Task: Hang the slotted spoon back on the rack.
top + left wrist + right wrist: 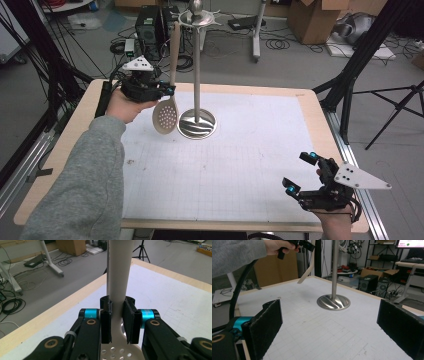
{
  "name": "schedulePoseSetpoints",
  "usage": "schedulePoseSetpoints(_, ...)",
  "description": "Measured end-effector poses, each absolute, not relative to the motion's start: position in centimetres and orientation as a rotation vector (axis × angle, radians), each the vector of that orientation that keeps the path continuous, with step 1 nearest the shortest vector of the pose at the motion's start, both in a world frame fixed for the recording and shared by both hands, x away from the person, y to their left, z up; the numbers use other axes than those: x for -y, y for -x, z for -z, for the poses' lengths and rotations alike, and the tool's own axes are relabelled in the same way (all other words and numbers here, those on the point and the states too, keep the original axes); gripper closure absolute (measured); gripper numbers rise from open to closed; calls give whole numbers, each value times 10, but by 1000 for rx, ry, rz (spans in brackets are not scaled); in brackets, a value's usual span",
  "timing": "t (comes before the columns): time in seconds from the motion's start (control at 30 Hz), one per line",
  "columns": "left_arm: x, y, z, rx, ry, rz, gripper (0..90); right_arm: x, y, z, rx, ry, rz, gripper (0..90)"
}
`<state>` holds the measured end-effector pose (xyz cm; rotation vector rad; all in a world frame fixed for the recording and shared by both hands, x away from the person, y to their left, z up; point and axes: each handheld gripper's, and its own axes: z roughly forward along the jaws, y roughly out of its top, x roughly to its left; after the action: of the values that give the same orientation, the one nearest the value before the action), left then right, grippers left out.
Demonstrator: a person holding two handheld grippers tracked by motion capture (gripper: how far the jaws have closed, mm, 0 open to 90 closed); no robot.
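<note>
**A:** State the position of the left tongs.

**B:** They are raised over the far left part of the worktop, held by the left hand. The forearm, in a grey sleeve, runs up from the bottom left edge of the high view. The jaws point toward the stand and are clamped on the handle of the slotted spoon, just above the bowl. In the left gripper view both pads press against the sides of the pale handle.

**A:** Orientation of the spoon?

**B:** Nearly upright, bowl down and clear of the mat, handle rising to the ring at the top of the stand. Whether the handle tip rests on the ring cannot be told. The bowl hangs just beside the stand's round base, on its left.

**A:** And the right tongs?

**B:** Low at the near right corner of the worktop, gripped by the right hand, which enters from the bottom edge. The jaws are spread wide with nothing between them, pointing left and away across the white gridded mat. In the right gripper view the stand's base sits between the two pads, well ahead of them.
</note>
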<state>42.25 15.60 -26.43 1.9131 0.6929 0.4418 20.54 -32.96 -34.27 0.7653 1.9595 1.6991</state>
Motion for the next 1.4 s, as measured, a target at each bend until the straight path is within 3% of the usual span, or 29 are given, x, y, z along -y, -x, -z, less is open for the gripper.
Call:
schedulePoseSetpoints(0.77, -144, -431, 267, -688, -1915, -454, 751, 330, -204, 344, -1963, -769, -1692, 50)
schedulePoseSetpoints(0.8, -144, -430, 268, -682, -1909, -448, 660, 330, -204, 344, -1962, -776, -1690, 50)
schedulePoseSetpoints(0.9, -144, -425, 271, -638, -1915, -481, 602, 330, -204, 344, -1946, -771, -1688, 50)
schedulePoseSetpoints(0.93, -147, -421, 274, -618, -1902, -482, 516, 329, -203, 344, -1945, -773, -1690, 50)
schedulePoseSetpoints(1.1, -154, -415, 276, -555, -1858, -496, 312, 328, -204, 345, -1950, -773, -1685, 50)
schedulePoseSetpoints(1.2, -161, -409, 274, -507, -1818, -570, 207, 328, -205, 344, -1946, -775, -1682, 50)
schedulePoseSetpoints(1.23, -164, -407, 273, -508, -1800, -571, 207, 328, -205, 344, -1946, -775, -1682, 50)
schedulePoseSetpoints(1.27, -167, -405, 272, -516, -1785, -570, 127, 328, -206, 344, -1947, -774, -1683, 50)
schedulePoseSetpoints(1.4, -183, -395, 269, -533, -1745, -576, 108, 328, -208, 344, -1945, -770, -1690, 50)
